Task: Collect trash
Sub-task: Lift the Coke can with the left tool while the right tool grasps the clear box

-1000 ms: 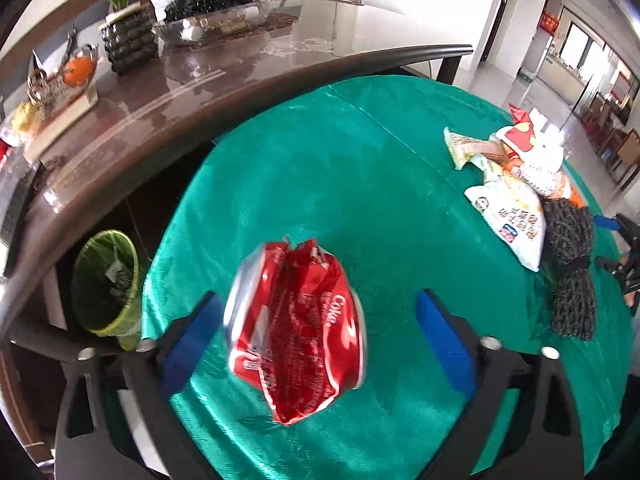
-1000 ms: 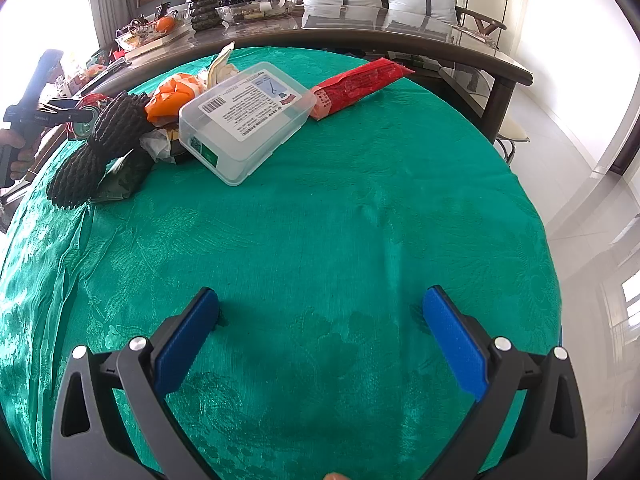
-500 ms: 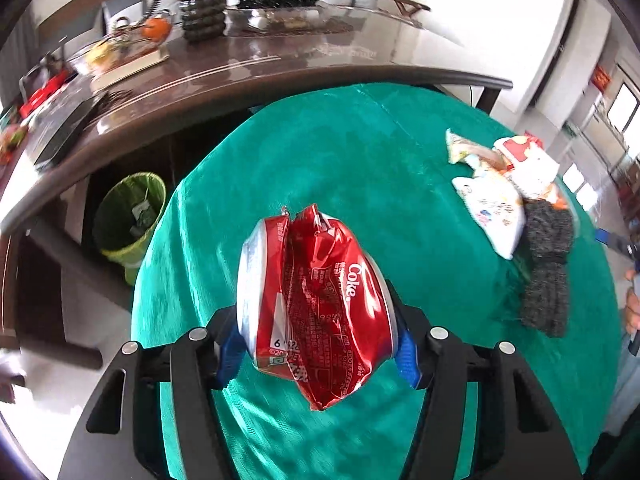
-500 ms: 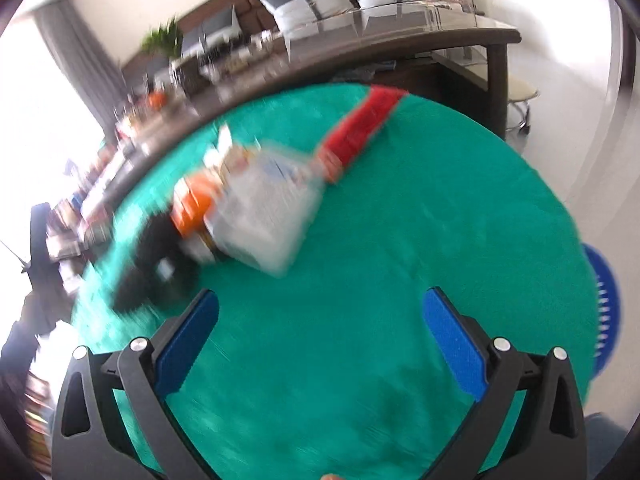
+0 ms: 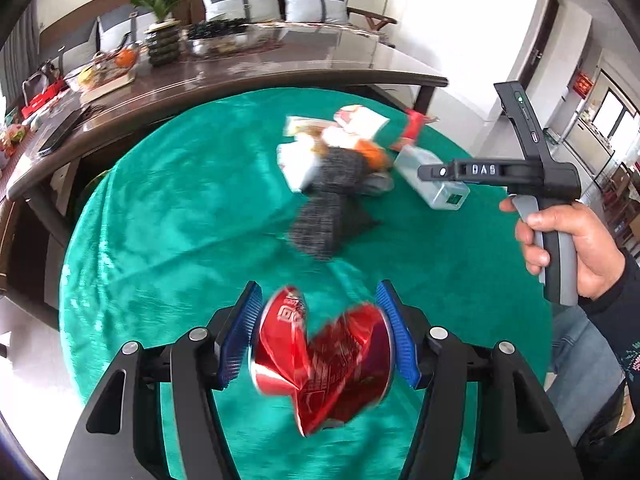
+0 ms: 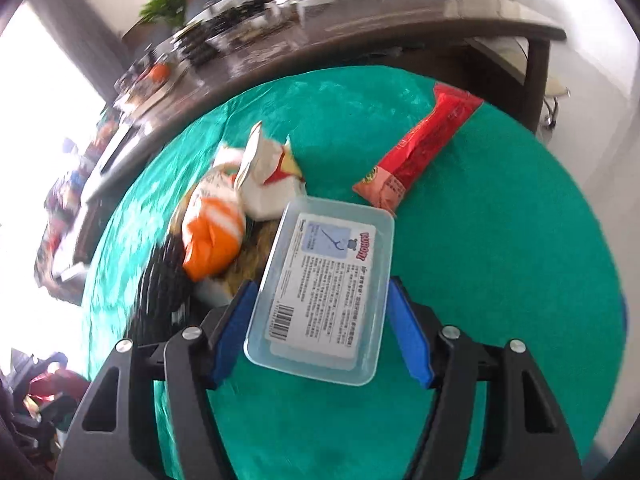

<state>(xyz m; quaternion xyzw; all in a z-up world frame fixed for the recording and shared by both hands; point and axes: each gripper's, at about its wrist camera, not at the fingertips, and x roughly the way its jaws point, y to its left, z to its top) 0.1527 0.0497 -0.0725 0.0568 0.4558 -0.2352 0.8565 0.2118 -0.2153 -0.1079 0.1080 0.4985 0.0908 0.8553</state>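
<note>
My left gripper (image 5: 318,332) is shut on a crushed red Coke can (image 5: 324,356) and holds it above the green tablecloth (image 5: 180,220). My right gripper (image 6: 320,328) has its blue pads on both sides of a clear plastic box (image 6: 324,288) with a white label, closed in on it; the box lies on the cloth. A trash pile sits beyond it: an orange-and-white wrapper (image 6: 214,240), white wrappers (image 6: 268,176), a dark foam net (image 6: 160,284) and a long red snack packet (image 6: 424,140). The pile also shows in the left wrist view (image 5: 336,164).
A long dark table (image 5: 240,68) with a plant, fruit and trays stands behind the round table. The person's hand holds the right gripper's handle (image 5: 556,232) at the right of the left wrist view. White floor lies beyond the cloth's right edge.
My left gripper has closed on the Coke can, lifted it and swung toward the pile. My right gripper has moved forward to the clear box and narrowed around it.
</note>
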